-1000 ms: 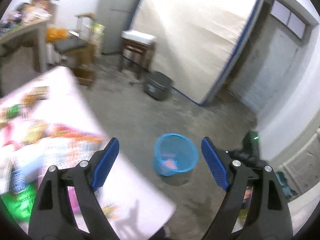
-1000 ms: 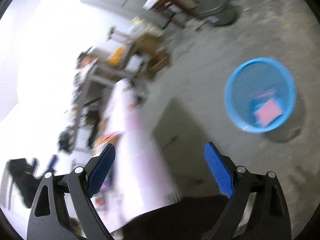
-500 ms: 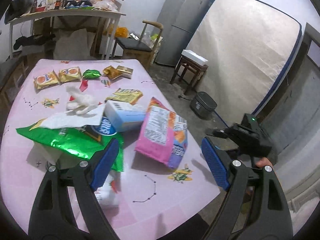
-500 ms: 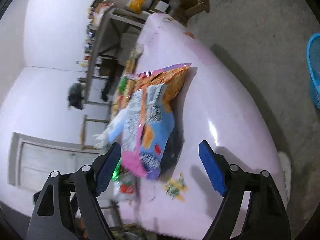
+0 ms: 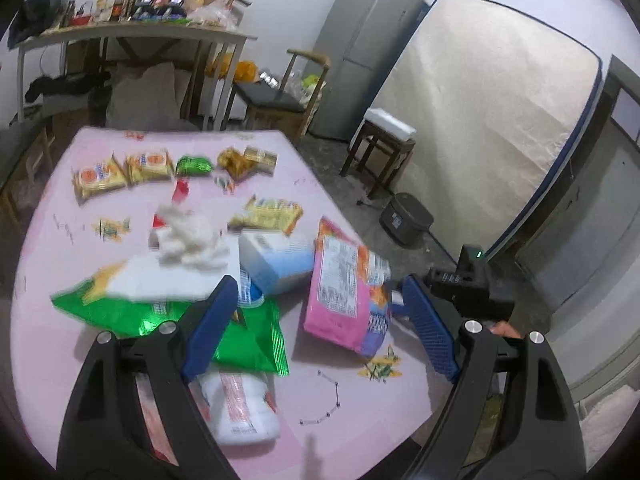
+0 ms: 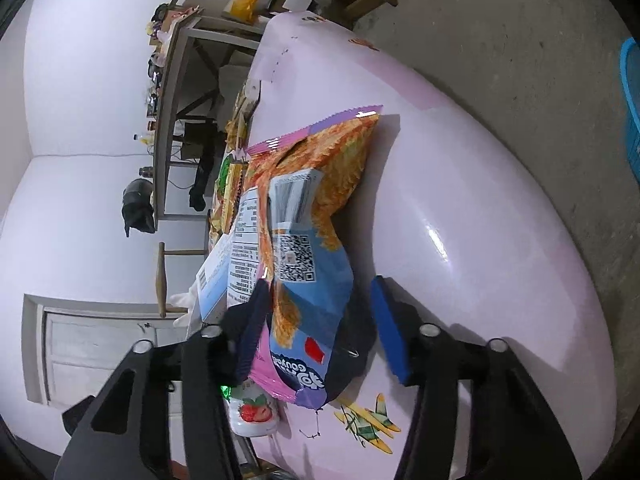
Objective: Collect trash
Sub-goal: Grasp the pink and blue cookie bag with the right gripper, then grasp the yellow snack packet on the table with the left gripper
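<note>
The right tool (image 6: 316, 332) has just been closing around the near end of the pink snack bag (image 6: 304, 248), which lies on the pink bench (image 6: 460, 208); its left pad touches the bag, the right pad stands just clear. The left tool (image 5: 316, 332) gapes wide and empty above a green wrapper (image 5: 244, 332), the pink bag just ahead between its fingers.

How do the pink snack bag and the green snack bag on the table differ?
The pink snack bag is puffed and propped up, between the right tongs; the green snack bag lies flat, partly covered by white paper. Pink bag's printed back shows; green's is plain foil. Both rest on the pink table.
</note>
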A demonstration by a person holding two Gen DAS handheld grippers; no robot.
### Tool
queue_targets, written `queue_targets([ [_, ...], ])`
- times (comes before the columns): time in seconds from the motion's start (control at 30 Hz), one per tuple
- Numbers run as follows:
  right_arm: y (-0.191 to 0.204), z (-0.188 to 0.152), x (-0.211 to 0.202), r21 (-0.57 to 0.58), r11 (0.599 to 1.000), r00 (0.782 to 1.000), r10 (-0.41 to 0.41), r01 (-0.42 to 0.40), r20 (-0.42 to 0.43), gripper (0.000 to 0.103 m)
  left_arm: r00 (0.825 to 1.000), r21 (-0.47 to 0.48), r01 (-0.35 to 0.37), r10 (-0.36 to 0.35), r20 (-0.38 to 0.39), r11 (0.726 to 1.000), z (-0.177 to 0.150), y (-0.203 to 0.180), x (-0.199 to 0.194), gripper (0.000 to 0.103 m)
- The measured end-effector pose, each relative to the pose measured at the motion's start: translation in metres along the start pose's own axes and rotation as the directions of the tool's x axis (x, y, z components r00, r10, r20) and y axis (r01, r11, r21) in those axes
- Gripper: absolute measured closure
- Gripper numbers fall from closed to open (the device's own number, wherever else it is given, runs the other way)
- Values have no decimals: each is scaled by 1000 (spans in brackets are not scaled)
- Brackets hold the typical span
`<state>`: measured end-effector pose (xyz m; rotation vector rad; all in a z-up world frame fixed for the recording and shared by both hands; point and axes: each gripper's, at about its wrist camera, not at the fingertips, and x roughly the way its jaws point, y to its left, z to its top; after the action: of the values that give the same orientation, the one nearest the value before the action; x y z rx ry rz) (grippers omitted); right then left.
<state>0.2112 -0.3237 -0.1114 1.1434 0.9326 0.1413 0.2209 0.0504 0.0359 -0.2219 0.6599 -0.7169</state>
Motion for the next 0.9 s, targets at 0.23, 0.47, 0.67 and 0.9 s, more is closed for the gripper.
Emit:
queue_targets([
  [0.23, -8, -1, 1, 27, 998, 998, 50, -49, -24, 79, 995, 76, 15, -7, -98, 997, 54, -9, 32, 23],
  [0.47, -9, 0, -6, 16, 996, 996, 91, -91, -24, 91, 930, 257, -33, 124, -346, 966, 115, -32, 146, 23],
  [0.67, -19, 0, -25, 15, 995, 995, 96, -96, 3, 93, 816, 414, -143, 344, -465, 899, 101, -32, 245, 25],
  [0.9, -32, 2, -28, 38, 992, 993, 121, -121, 4, 94, 731, 553, -227, 516, -447, 801, 83, -32, 300, 30],
])
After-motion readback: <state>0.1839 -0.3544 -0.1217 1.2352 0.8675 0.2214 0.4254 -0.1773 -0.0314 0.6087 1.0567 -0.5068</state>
